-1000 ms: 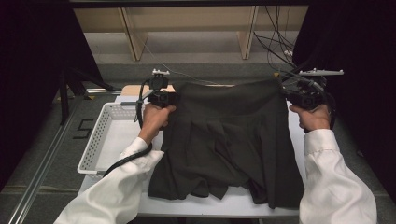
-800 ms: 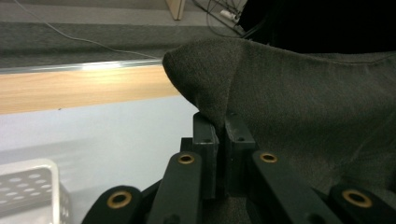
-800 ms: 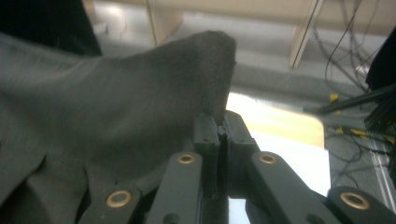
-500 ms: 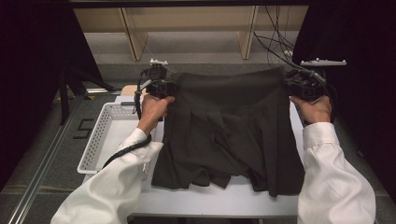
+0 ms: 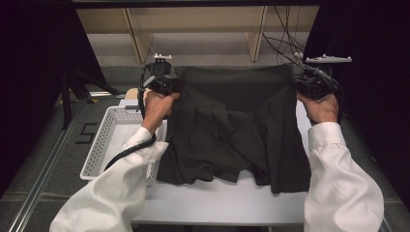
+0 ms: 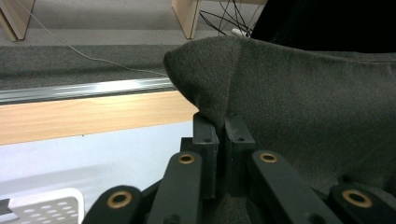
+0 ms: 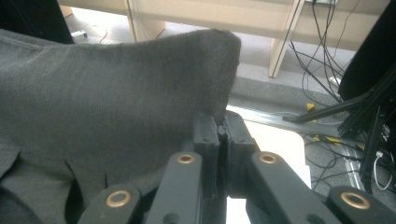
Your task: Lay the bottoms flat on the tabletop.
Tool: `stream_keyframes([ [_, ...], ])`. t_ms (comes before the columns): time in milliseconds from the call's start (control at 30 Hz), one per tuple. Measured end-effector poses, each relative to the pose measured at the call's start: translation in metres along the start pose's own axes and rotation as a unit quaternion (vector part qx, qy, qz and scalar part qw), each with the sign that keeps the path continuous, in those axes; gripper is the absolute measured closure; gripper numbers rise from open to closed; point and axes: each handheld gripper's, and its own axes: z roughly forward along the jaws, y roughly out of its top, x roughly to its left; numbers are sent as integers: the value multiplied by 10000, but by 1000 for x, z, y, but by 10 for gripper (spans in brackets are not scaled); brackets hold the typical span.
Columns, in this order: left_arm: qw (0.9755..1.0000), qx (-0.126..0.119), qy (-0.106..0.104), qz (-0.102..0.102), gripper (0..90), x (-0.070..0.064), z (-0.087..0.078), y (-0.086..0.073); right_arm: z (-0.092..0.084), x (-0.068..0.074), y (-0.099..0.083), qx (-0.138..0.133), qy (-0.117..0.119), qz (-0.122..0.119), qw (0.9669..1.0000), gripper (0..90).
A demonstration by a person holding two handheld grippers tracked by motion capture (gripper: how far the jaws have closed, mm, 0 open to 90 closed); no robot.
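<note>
Both grippers have risen since a second ago, and the skirt point(image 5: 237, 125) hangs higher off the table point(image 5: 217, 203), its hem now drawn back from the near edge. I keep the left gripper point(image 5: 167, 86) clamped on the waistband corner at ten o'clock and the right gripper point(image 5: 305, 88) clamped on the corner at two, so the band stays taut between them and the pleats fall straight. At nine o'clock the basket point(image 5: 104, 145) sits beside the cloth, which overlaps its edge.
</note>
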Motion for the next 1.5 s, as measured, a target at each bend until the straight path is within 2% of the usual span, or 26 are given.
stream_keyframes([
  [100,10000,-31,-14,38,843,-2,3,0,8,-2,-1,41,-107,-6,9999,859],
  [167,10000,-34,-23,-15,835,-2,6,1,13,-4,-1,39,-140,49,9999,857],
  [233,10000,4,32,-8,814,-2,9,1,19,-6,-1,78,-179,69,9998,835],
  [267,9999,-16,110,-52,775,-2,11,0,21,-7,-1,109,-220,84,9997,794],
  [333,9996,-36,244,-120,643,-4,13,-2,26,-9,-2,171,-475,146,9986,651],
  [367,9996,27,269,-55,616,-5,14,-4,27,-10,-3,221,-464,256,9984,590],
  [400,9995,110,287,8,601,-7,15,-5,27,-10,-4,264,-355,333,9985,522],
  [433,9993,214,284,71,587,-9,16,-7,28,-9,-6,338,-290,310,9985,499],
  [500,9990,426,135,19,565,-12,19,-13,28,-5,-12,422,-202,241,9986,473],
  [600,9973,724,-48,150,503,-18,22,-27,28,8,-28,610,101,24,9981,398],
  [700,9934,1076,-192,341,428,-25,24,-48,26,22,-47,789,379,-158,9960,358],
  [733,9922,1150,-223,438,403,-28,24,-56,25,27,-57,859,524,-211,9947,353],
  [800,9896,1283,-338,560,370,-33,23,-74,22,36,-72,996,634,-326,9925,350],
  [833,9889,1319,-406,557,349,-35,21,-81,19,41,-83,1086,745,-396,9905,350],
  [933,9847,1476,-593,708,317,-40,16,-111,12,53,-110,1251,905,-372,9873,351],
  [1033,9805,1634,-747,798,294,-40,10,-139,7,63,-135,1427,1109,-353,9829,351],
  [1067,9798,1661,-767,812,286,-40,8,-146,6,66,-141,1513,1178,-372,9807,355],
  [1167,9765,1744,-895,893,269,-35,3,-172,4,77,-158,1628,1260,-477,9774,380],
  [1200,9736,1859,-872,1001,271,-35,3,-177,5,82,-165,1715,1317,-561,9747,392],
  [1233,9718,1890,-875,1104,257,-35,2,-180,6,85,-171,1768,1382,-629,9725,405],
  [1267,9728,1827,-851,1143,253,-34,-1,-184,8,87,-175,1820,1424,-653,9707,411],
  [1333,9726,1802,-835,1207,261,-34,-6,-189,13,91,-181,1982,1379,-714,9678,433],
  [1400,9715,1812,-855,1271,261,-35,-11,-197,17,93,-182,2032,1231,-725,9687,446],
  [1467,9702,1812,-882,1347,261,-39,-14,-206,23,95,-184,2103,1118,-893,9671,451],
  [1500,9680,1853,-916,1420,260,-41,-15,-210,27,97,-185,2134,1120,-940,9660,451],
])
